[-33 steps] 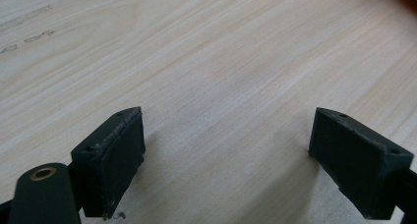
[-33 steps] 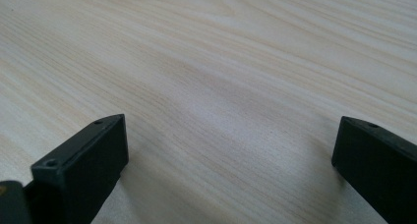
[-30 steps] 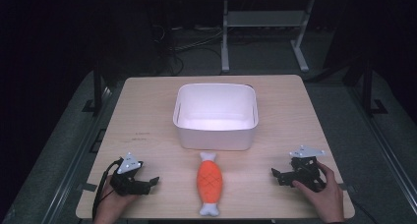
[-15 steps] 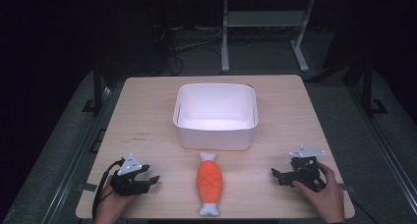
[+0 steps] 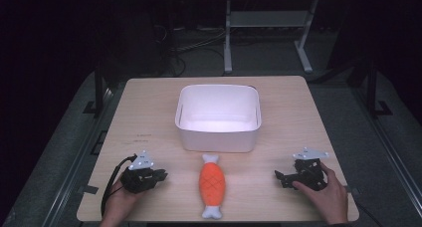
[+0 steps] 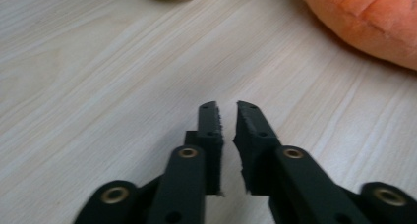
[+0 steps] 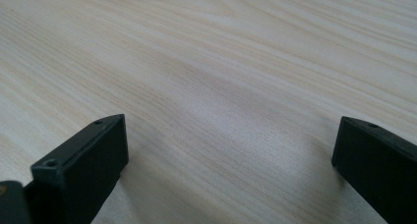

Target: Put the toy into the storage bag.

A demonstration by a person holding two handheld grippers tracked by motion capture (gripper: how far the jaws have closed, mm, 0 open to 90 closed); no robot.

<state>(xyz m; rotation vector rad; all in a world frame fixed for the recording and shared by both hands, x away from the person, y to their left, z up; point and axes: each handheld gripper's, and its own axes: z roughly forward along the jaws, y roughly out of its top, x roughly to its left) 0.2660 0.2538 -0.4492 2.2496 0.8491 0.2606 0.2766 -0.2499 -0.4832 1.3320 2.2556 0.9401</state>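
left tongs (image 5: 158, 176) have just been closing on nothing, nearly closed, left of the orange fish toy (image 5: 212, 183); right tongs (image 5: 279, 176) gape wide.

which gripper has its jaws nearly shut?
The left gripper: its jaws have just been closing to a narrow gap, nothing between them. The right gripper stands wide open over bare table.

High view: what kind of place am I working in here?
Probably a lab or recording bench, not a home: a bare wooden table on grey floor, a metal stand with loose cables behind in the dark, and staged props, a white bin and an orange plush toy.
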